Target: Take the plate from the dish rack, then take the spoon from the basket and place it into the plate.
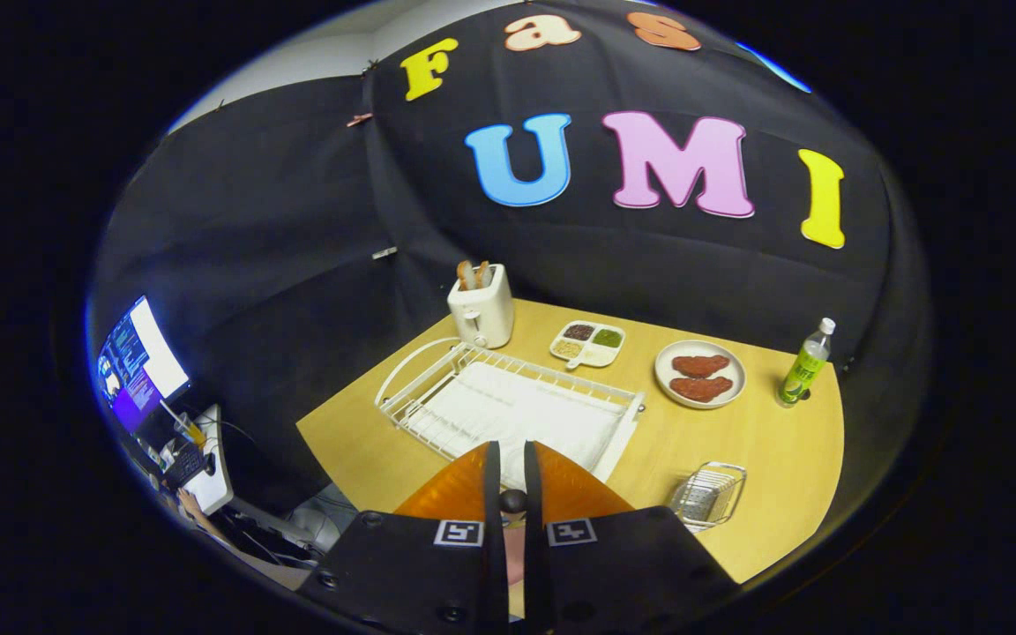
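Observation:
My gripper [511, 448] hangs high above the near edge of the wooden table [764, 441]. Its two black fingers [492, 476] stand close together, shut on the rim of an orange plate [446, 494] that spreads out to both sides of them. Just beyond the fingertips lies the white wire dish rack [508, 401] with a white mat in it and no dishes. To the right of the fingers sits a small wire basket [709, 494] with something metallic inside; I cannot make out the spoon clearly.
Behind the rack stands a white toaster [480, 309] holding bread. Further right are a four-part sauce dish [587, 344], a white plate with two brown patties [700, 375] and a green bottle [805, 363]. A desk with a monitor [139, 362] is off the table's left.

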Available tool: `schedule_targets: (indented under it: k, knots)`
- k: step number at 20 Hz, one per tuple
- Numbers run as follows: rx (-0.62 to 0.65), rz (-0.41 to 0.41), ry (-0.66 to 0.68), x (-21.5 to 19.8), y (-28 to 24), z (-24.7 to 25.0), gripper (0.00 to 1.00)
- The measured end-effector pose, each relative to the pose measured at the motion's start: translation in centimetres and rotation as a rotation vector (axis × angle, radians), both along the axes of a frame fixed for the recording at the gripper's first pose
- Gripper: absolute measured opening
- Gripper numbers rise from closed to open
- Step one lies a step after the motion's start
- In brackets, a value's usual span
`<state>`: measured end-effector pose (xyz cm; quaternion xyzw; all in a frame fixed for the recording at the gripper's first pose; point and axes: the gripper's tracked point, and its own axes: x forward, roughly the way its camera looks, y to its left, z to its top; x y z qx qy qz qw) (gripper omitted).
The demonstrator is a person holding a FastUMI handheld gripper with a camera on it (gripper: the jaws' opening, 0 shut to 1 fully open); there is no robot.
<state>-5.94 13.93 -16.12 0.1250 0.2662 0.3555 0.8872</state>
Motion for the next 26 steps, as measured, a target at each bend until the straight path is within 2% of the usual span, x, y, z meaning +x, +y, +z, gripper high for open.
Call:
schedule_targets:
  k: [5, 10, 14, 21, 26]
  knots:
    - [-0.012, 0.104, 0.002, -2.3, 7.5, -4.5, 0.11]
    - [-0.04, 0.142, -0.02, -2.5, 11.2, -8.1, 0.11]
    - [-0.059, 0.144, -0.019, -3.1, 10.8, -9.9, 0.11]
    - [-0.086, 0.182, 0.07, -6.7, 6.4, -13.4, 0.11]
    - [-0.148, 0.19, 0.105, -8.0, 5.6, -16.7, 0.15]
